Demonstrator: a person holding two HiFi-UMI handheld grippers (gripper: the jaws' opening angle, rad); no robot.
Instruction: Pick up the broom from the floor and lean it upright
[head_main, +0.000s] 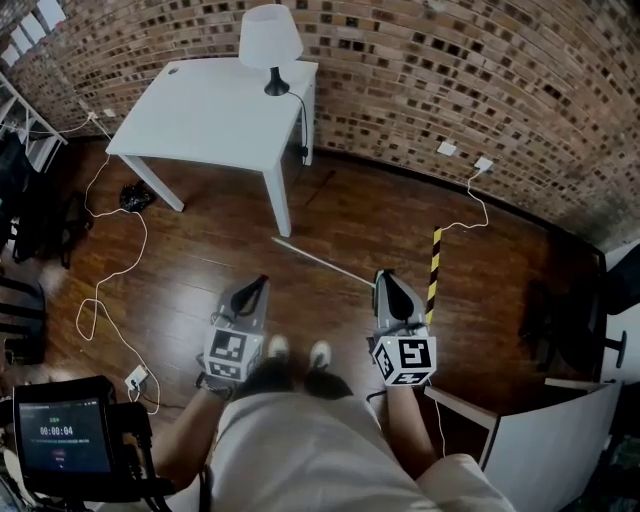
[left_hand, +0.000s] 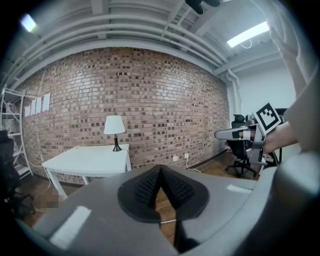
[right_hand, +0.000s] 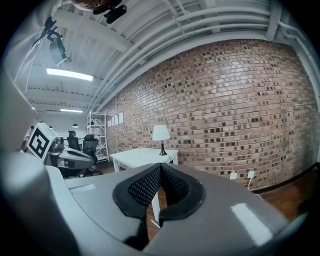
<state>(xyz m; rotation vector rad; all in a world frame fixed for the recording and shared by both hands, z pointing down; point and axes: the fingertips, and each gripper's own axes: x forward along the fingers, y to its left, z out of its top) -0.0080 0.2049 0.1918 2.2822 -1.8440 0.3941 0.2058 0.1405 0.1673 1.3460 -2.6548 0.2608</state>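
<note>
A thin pale broom handle (head_main: 322, 262) lies on the wooden floor, running from near the table leg toward my right gripper. Its far end is hidden behind that gripper. A yellow-and-black striped bar (head_main: 434, 275) lies just right of it; I cannot tell whether the two are joined. My left gripper (head_main: 262, 283) hangs over the floor left of the handle, shut and empty; its own view shows the pads (left_hand: 150, 186) meeting. My right gripper (head_main: 383, 276) is at the handle's near end, jaws also shut on nothing (right_hand: 160, 169). A sliver of the handle (right_hand: 154, 223) shows beneath the pads.
A white table (head_main: 215, 115) with a lamp (head_main: 270, 45) stands against the brick wall ahead. White cables (head_main: 110, 290) trail over the floor at left. An office chair (head_main: 590, 320) and a white panel (head_main: 545, 435) are at right. The person's shoes (head_main: 297, 352) are between the grippers.
</note>
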